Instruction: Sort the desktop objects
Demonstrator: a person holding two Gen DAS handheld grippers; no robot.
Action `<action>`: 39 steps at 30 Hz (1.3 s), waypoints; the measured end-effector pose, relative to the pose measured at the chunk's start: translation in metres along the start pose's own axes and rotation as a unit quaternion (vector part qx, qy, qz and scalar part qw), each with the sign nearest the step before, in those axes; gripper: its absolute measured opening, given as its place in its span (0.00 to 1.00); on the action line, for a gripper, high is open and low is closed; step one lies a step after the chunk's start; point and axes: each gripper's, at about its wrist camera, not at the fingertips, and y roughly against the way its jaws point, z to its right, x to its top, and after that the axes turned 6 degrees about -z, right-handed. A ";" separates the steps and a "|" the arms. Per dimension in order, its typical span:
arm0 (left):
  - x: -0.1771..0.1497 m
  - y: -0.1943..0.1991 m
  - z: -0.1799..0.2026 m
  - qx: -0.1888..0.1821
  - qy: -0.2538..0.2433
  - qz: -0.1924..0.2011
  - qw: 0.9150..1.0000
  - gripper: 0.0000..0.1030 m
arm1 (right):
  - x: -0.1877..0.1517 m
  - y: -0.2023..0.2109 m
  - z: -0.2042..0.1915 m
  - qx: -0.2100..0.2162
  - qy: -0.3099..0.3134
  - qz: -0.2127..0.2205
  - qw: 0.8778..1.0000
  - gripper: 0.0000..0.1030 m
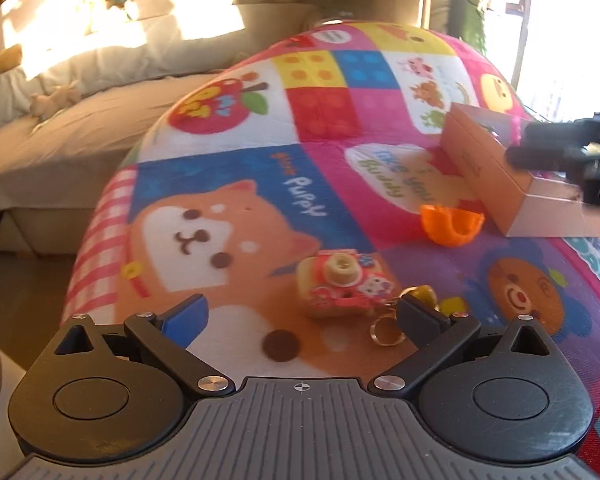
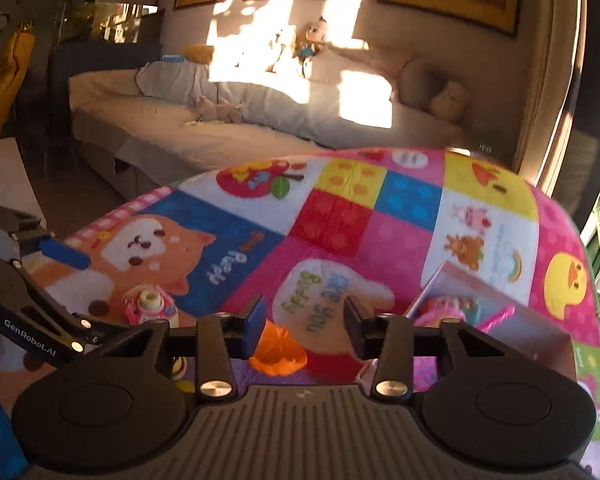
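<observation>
Sunlight falls across the cartoon-print counter (image 1: pixel 228 128) where my left claw (image 1: pixel 300 316) hangs spread wide and empty, just short of the toy camera (image 1: pixel 340 284) and its keyring (image 1: pixel 386 330). I judge the camera light, rigid, smooth plastic, best pinched across its flat sides, not by the protruding lens. My right claw (image 2: pixel 304 326) is parted too, gripping nothing, above the orange cup piece (image 2: pixel 278 350), thin-walled and probably springy. The open box (image 2: pixel 540 334) beside it already holds pink toys.
</observation>
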 end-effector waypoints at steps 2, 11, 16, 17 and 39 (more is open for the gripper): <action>-0.001 0.001 -0.003 -0.007 0.005 0.000 1.000 1.00 | 0.009 0.001 0.020 -0.024 -0.031 -0.003 0.999 0.39; 0.002 -0.005 0.018 -0.054 -0.010 0.004 0.998 1.00 | -0.042 -0.031 0.172 -0.069 -0.308 -0.125 0.940 0.43; 0.010 -0.007 0.036 -0.064 -0.028 0.005 0.998 1.00 | -0.045 -0.046 0.176 0.014 -0.351 -0.119 0.929 0.50; 0.010 -0.008 0.039 -0.063 -0.031 0.004 0.998 1.00 | -0.044 -0.051 0.171 0.021 -0.339 -0.120 0.933 0.50; 0.002 -0.002 -0.008 0.011 0.020 0.002 1.000 1.00 | 0.001 -0.023 -0.019 0.032 -0.010 -0.029 0.999 0.32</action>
